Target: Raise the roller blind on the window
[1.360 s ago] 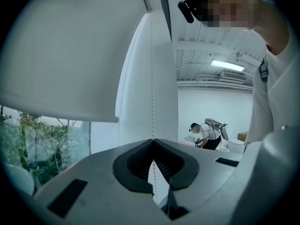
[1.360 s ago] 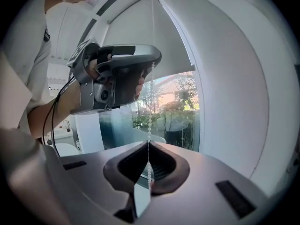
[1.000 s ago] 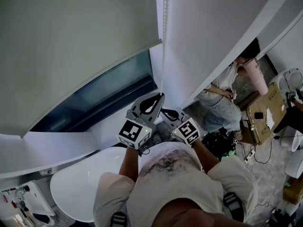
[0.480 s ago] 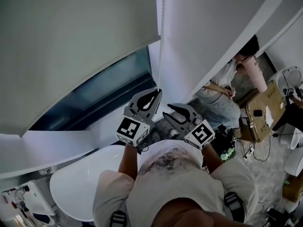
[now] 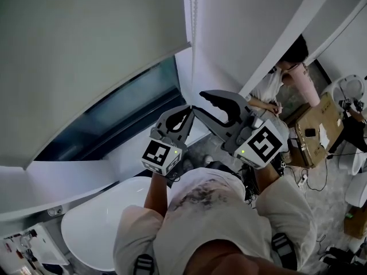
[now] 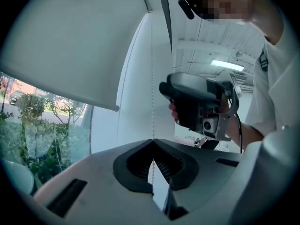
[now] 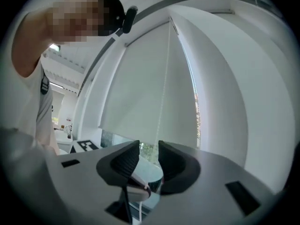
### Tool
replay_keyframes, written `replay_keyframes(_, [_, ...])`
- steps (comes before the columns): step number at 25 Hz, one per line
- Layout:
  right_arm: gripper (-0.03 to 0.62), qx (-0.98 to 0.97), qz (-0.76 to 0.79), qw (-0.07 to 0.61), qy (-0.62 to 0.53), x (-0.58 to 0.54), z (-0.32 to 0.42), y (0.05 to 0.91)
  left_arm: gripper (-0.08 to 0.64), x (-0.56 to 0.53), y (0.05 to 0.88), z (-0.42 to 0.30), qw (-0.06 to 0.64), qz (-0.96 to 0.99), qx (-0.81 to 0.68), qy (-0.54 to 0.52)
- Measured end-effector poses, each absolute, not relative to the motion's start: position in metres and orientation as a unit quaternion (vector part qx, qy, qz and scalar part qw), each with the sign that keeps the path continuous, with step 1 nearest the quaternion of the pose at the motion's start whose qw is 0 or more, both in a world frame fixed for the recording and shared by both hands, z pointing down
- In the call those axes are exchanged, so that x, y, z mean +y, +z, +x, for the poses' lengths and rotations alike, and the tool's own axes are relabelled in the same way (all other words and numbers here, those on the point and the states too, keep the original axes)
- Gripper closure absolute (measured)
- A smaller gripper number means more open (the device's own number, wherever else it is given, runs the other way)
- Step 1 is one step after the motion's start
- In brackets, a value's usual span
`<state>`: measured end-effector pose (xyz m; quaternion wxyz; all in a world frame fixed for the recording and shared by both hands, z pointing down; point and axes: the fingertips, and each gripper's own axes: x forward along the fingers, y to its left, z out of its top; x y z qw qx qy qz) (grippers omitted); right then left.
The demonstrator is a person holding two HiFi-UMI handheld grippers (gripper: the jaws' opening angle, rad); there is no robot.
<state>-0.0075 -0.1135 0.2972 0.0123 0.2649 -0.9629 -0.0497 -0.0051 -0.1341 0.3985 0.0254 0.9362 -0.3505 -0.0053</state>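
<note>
Two tongs work the roller blind (image 5: 92, 56), half up the window (image 5: 123, 119): left tongs (image 5: 191, 114) clenched on its light, limp, slippery bead chain (image 5: 193, 39) by the blind's right edge, right tongs (image 5: 206, 104) just opening, empty, probably best pinching higher.

The blind (image 5: 92, 44) runs off the head view's top and left edges, so its roller is out of sight. The cord (image 5: 194, 16) also leaves at the top. Lower down it slips behind the right gripper (image 5: 202, 103), and it is too thin to follow to the left gripper (image 5: 184, 112). In the left gripper view, the cord below the closed jaws vanishes behind the gripper's body. In the right gripper view the cord is a faint line, and it is unclear whether it lies between the jaws, which have just opened. A second person (image 5: 269, 90) is half hidden by the wall (image 5: 229, 39). The small items (image 5: 23, 246) at bottom left are too small to name.
</note>
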Motion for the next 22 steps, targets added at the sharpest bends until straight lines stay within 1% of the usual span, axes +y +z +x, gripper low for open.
replay_keyframes(8, [0.416,-0.962,0.253,-0.010,-0.097,-0.132,-0.016,0.234,0.555,-0.133,0.397,0.000,0.021,0.937,-0.349,0.001])
replay_keyframes(10, [0.442,-0.962,0.255,-0.004,-0.101,-0.137,-0.017,0.230,0.554,-0.133,0.397,0.001,0.019,0.937,-0.350,0.002])
replay_keyframes(12, [0.498,-0.962,0.254,0.002,-0.100,-0.140,-0.018,0.229,0.554,-0.133,0.397,0.001,0.018,0.935,-0.353,0.000])
replay_keyframes(13, [0.515,-0.963,0.253,0.003,-0.096,-0.140,-0.019,0.229,0.554,-0.133,0.397,0.001,0.017,0.935,-0.354,-0.001])
replay_keyframes(15, [0.529,-0.964,0.253,-0.001,-0.081,-0.141,-0.018,0.230,0.554,-0.134,0.396,0.001,0.015,0.935,-0.355,-0.006])
replay_keyframes(19, [0.532,-0.965,0.255,-0.015,-0.055,-0.141,-0.019,0.234,0.554,-0.134,0.402,-0.001,0.020,0.934,-0.356,-0.004])
replay_keyframes(22, [0.532,-0.965,0.256,-0.010,-0.052,-0.139,-0.020,0.246,0.554,-0.132,0.415,0.000,0.027,0.934,-0.357,0.006])
